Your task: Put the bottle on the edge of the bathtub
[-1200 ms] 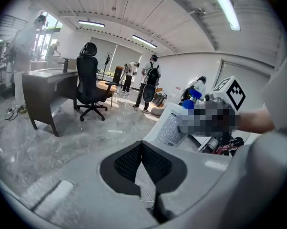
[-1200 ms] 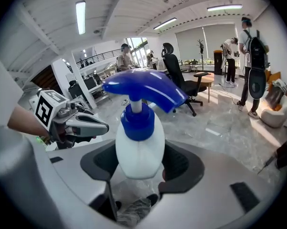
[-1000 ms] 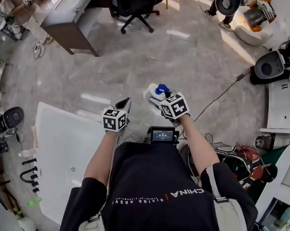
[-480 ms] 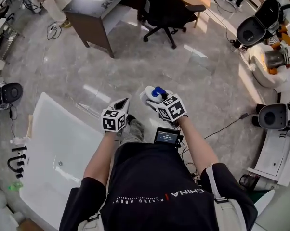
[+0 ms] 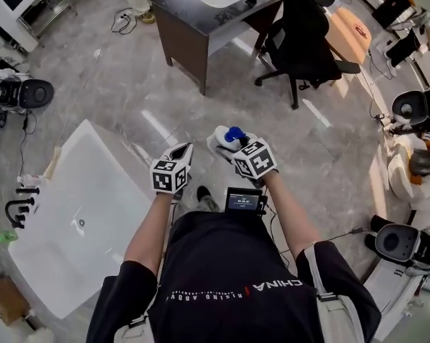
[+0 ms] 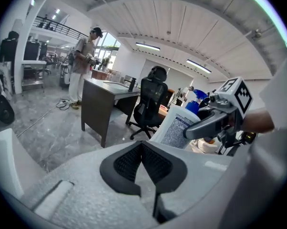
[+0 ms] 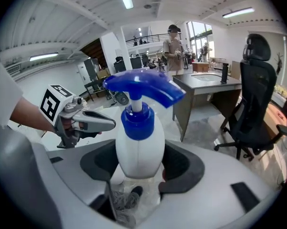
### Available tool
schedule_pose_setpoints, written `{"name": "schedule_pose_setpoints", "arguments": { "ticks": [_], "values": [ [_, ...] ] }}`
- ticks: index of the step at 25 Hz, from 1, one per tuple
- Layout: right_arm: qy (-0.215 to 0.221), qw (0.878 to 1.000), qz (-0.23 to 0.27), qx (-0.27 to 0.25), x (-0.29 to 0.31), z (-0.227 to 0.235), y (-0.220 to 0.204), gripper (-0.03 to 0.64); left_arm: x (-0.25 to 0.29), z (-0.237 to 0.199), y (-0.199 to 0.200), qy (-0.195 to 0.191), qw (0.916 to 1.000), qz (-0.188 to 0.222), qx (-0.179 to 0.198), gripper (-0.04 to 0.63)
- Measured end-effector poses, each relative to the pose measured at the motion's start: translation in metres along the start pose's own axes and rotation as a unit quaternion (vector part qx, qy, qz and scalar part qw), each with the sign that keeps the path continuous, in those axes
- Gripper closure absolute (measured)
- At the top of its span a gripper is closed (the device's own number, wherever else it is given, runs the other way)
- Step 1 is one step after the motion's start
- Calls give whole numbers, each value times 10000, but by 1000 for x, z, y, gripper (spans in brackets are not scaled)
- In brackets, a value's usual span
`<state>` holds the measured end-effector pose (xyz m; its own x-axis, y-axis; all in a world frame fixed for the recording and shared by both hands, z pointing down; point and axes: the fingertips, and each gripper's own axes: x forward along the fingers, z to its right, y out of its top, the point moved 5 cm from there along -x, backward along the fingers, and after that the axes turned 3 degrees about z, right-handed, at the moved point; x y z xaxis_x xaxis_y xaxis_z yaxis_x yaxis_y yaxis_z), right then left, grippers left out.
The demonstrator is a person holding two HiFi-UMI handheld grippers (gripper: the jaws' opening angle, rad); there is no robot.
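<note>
- The right claw (image 7: 136, 165) is spread wide and pinches the white bottle (image 7: 135, 140). One dark pad presses on each side of its round body, low down.
- The bottle stands up straight in this claw. Its blue spray top (image 7: 143, 92) sticks up above the pads.
- The left claw (image 6: 142, 165) is pressed together, and nothing is between its pads.
- In the head view, the person holds both claws out side by side in front of the chest, above the grey floor (image 5: 129, 84).
- The bottle is up in the air in the right claw. It does not touch the tub.
- The white bathtub (image 5: 93, 184) sits on the floor to the left, near the left claw. The left claw is between the tub and the bottle.
- Farther off is a dark desk (image 5: 201, 20) with a sink in its top. A black chair (image 5: 304, 38) stands just beside it.
- A person (image 7: 174, 44) stands at the far side of the desk.
</note>
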<state>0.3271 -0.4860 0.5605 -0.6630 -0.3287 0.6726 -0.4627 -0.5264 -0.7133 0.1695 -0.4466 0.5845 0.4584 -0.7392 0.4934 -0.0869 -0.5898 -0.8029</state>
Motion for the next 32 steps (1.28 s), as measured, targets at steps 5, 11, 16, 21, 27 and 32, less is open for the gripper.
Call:
{"name": "schedule_pose_setpoints", "arguments": {
  "ticks": [5, 11, 16, 21, 27, 32],
  "values": [
    [394, 9984, -60, -402, 50, -7, 52, 350, -14, -55, 18, 466, 9983, 226, -275, 586],
    [906, 9918, -220, -871, 120, -13, 102, 350, -22, -121, 30, 1061, 9917, 424, -597, 586],
    [1430, 9821, -272, -1198, 190, -9, 160, 350, -18, -185, 50, 1621, 9816, 516, -863, 586],
    [1962, 9679, -271, -1546, 250, -3, 233, 350, -13, -246, 85, 2209, 9662, 633, -1169, 586],
    [2479, 9487, -341, -1932, 305, 2, 298, 351, -4, -298, 134, 2746, 9443, 1041, -1484, 586],
    [2837, 9306, -470, -2263, 341, -7, 326, 350, -8, -324, 140, 3140, 9275, 1129, -1683, 586]
  ]
}}
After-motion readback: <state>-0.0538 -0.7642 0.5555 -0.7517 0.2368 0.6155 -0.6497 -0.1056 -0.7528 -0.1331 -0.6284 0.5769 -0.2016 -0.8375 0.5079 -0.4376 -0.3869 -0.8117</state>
